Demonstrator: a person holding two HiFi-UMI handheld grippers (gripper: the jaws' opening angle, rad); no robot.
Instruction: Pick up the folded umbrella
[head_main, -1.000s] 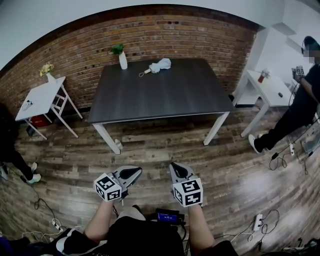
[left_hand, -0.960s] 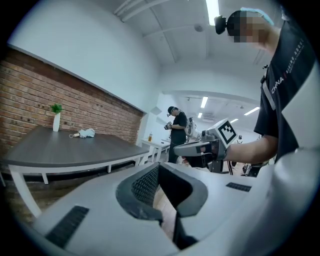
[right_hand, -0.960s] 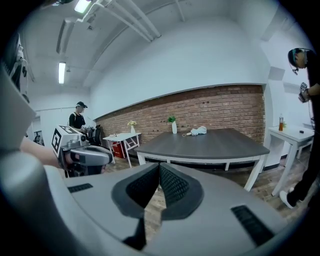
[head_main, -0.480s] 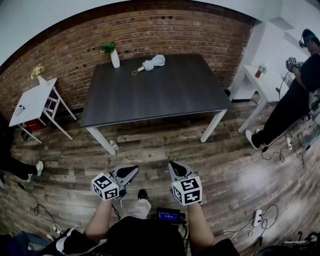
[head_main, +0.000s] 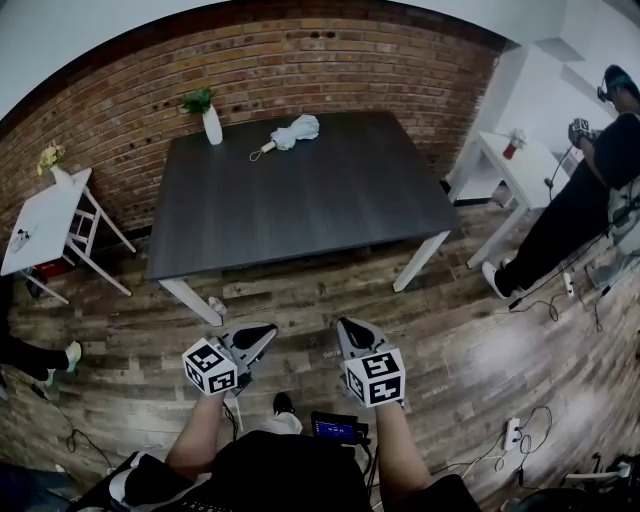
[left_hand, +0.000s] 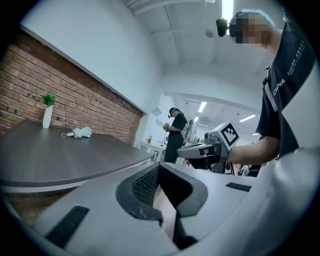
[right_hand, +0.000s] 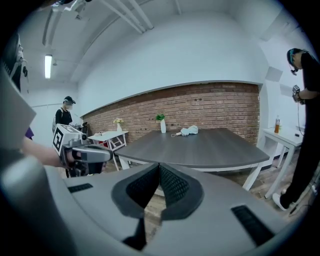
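The folded umbrella (head_main: 292, 131) is pale blue-white with a wooden hooked handle and lies at the far edge of the dark table (head_main: 300, 210), near the brick wall. It also shows small in the left gripper view (left_hand: 80, 132) and in the right gripper view (right_hand: 189, 131). My left gripper (head_main: 262, 333) and right gripper (head_main: 347, 330) are held low over the wooden floor, well short of the table's near edge. Both are shut with nothing between the jaws. Each gripper view shows the other gripper beside it.
A white vase with a green plant (head_main: 210, 118) stands on the table left of the umbrella. A small white table (head_main: 35, 215) stands at left, another white table (head_main: 520, 160) at right. A person in black (head_main: 585, 190) stands at right. Cables and a power strip (head_main: 513, 437) lie on the floor.
The table and umbrella have shifted left and slightly nearer in the head view as I walk toward them. Both grippers stay shut, held in front of me.
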